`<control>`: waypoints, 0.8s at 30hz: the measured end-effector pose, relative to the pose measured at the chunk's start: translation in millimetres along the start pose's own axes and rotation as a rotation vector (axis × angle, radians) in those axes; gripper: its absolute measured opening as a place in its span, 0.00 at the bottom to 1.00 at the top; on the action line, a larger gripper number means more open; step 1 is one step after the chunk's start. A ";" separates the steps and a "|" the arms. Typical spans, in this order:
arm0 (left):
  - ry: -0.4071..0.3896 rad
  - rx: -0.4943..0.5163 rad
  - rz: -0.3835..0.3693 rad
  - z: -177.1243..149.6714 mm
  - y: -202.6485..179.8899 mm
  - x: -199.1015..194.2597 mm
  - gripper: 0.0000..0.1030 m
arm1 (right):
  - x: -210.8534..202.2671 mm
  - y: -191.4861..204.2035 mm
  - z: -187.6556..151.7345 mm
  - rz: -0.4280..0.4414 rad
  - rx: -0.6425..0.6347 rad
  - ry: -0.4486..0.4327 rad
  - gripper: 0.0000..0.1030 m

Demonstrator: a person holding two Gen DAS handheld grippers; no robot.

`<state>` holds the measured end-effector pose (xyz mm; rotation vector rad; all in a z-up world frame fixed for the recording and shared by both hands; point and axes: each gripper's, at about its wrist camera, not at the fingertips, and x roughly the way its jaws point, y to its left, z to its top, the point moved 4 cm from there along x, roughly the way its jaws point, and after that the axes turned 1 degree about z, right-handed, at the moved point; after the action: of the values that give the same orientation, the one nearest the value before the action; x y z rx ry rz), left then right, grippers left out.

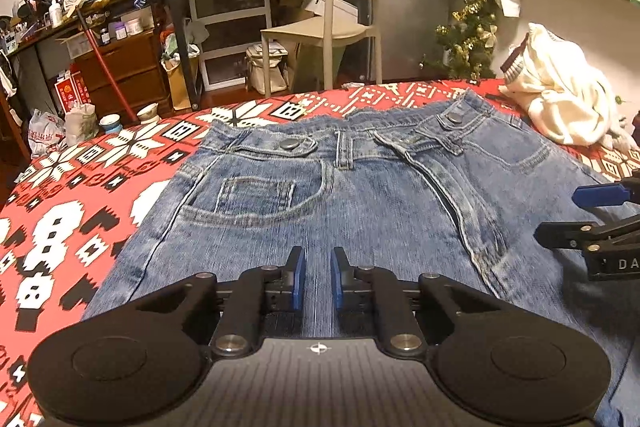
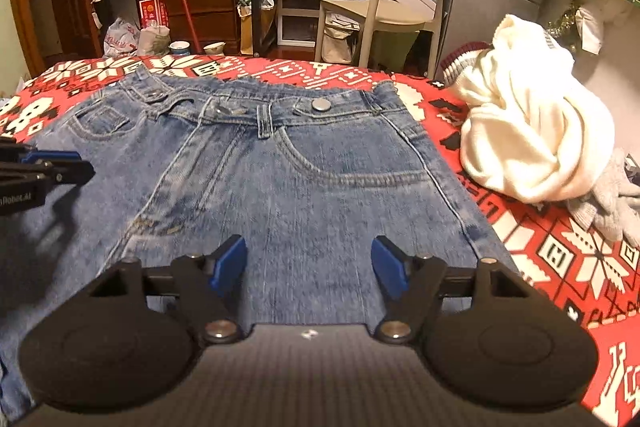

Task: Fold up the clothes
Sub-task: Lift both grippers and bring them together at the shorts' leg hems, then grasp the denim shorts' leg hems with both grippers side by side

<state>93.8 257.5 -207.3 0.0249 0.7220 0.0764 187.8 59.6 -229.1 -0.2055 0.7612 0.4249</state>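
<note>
Blue jeans (image 1: 360, 195) lie flat, front up, on the red patterned bedspread (image 1: 60, 207), with the waistband at the far side. My left gripper (image 1: 318, 267) hovers low over the left thigh of the jeans; its blue pads stand a narrow gap apart, with flat denim showing between them. In the right wrist view the jeans (image 2: 300, 163) fill the middle, and my right gripper (image 2: 308, 259) is wide open over the right thigh, holding nothing. Each gripper shows in the other's view: the right gripper (image 1: 560, 217) at the right edge, the left gripper (image 2: 86, 165) at the left edge.
A crumpled white sweater (image 2: 528, 131) lies on the bedspread (image 2: 560, 259) right of the jeans, with a grey knit piece (image 2: 612, 203) beside it. Beyond the bed's far edge stand a beige chair (image 1: 340, 7), a cluttered desk and drawers.
</note>
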 end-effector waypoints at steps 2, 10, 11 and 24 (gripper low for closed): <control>0.001 -0.014 -0.018 -4.1 2.6 -7.1 0.13 | -6.4 -1.9 -5.2 -0.002 0.001 0.008 0.72; 0.050 0.004 -0.054 -31.5 6.0 -37.1 0.13 | -44.6 1.2 -34.6 -0.024 -0.009 0.028 0.71; 0.054 0.000 -0.063 -34.2 5.7 -41.9 0.13 | -49.8 0.8 -38.2 -0.027 -0.006 0.029 0.70; 0.076 -0.101 -0.295 -61.8 -10.8 -114.0 0.31 | -141.3 28.9 -71.2 0.094 0.026 -0.026 0.76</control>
<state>-31.7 237.6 -179.1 -0.1811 0.7896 -0.1690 39.5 19.9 -180.9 -0.1395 0.7528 0.5056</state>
